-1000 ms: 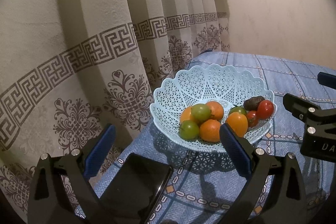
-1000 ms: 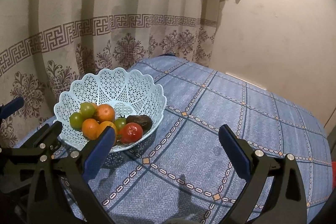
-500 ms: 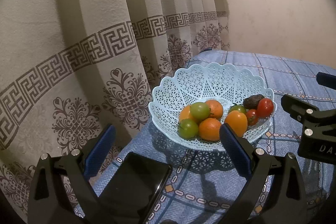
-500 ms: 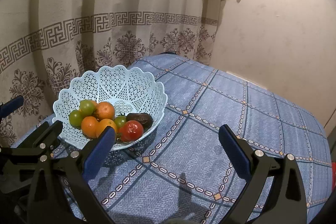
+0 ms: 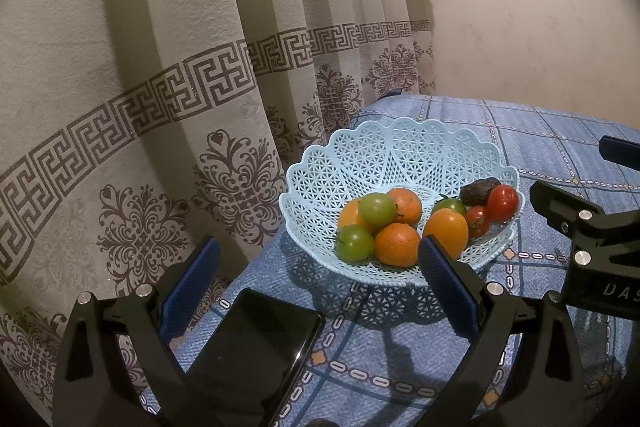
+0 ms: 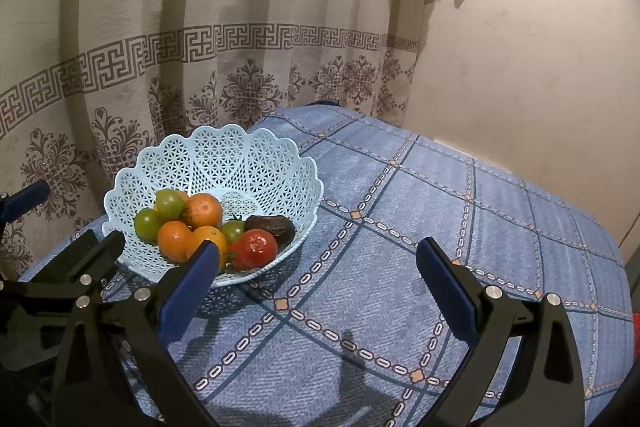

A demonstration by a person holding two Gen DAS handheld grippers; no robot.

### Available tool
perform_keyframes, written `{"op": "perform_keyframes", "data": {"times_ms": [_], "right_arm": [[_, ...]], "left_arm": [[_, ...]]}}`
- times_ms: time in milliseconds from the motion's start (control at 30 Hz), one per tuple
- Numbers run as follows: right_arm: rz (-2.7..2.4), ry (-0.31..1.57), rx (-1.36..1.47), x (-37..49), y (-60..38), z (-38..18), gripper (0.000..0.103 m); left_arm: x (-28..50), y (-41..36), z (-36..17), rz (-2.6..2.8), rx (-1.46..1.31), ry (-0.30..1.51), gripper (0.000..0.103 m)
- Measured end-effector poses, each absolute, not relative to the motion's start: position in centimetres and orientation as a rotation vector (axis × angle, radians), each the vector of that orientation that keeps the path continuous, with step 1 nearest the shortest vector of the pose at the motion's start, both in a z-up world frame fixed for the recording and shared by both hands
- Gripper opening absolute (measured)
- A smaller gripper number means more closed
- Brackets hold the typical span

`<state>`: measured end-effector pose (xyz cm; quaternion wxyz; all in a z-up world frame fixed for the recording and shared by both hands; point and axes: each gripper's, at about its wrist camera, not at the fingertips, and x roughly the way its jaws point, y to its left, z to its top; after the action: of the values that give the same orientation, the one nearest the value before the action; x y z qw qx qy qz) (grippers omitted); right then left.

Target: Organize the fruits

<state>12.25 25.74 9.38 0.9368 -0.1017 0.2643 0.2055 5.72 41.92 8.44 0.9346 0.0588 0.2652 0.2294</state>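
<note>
Basket [image 5: 404, 155] ahead of the left jaws — pale blue openwork plastic, slightly shiny, with a scalloped rim. Fruits inside: glossy red tomato [image 6: 258, 247], smooth green tomatoes [image 5: 354, 243], dimpled matt oranges [image 5: 398, 245], and a dull, wrinkled dark fruit [image 6: 272, 227]. Tablecloth [image 6: 440, 211] under both jaw pairs — woven blue cloth, coarse and matt. Phone [image 5: 256, 351] between the left jaws: glossy black glass. Curtain [image 5: 160, 67] beyond: textured matt fabric with a printed pattern. Gripper fingers [image 6: 448, 287]: matt black plastic, blue ribbed pads, bright metal screws.
</note>
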Motion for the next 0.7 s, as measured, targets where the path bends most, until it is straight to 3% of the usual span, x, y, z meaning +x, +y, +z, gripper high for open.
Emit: {"op": "perform_keyframes", "data": {"times_ms": [700], "right_arm": [[0.403, 0.526, -0.216, 12.32, 25.56, 9.53, 0.098]], "left_arm": [[5.69, 41.7, 8.49, 0.466, 0.125, 0.543, 0.1]]}}
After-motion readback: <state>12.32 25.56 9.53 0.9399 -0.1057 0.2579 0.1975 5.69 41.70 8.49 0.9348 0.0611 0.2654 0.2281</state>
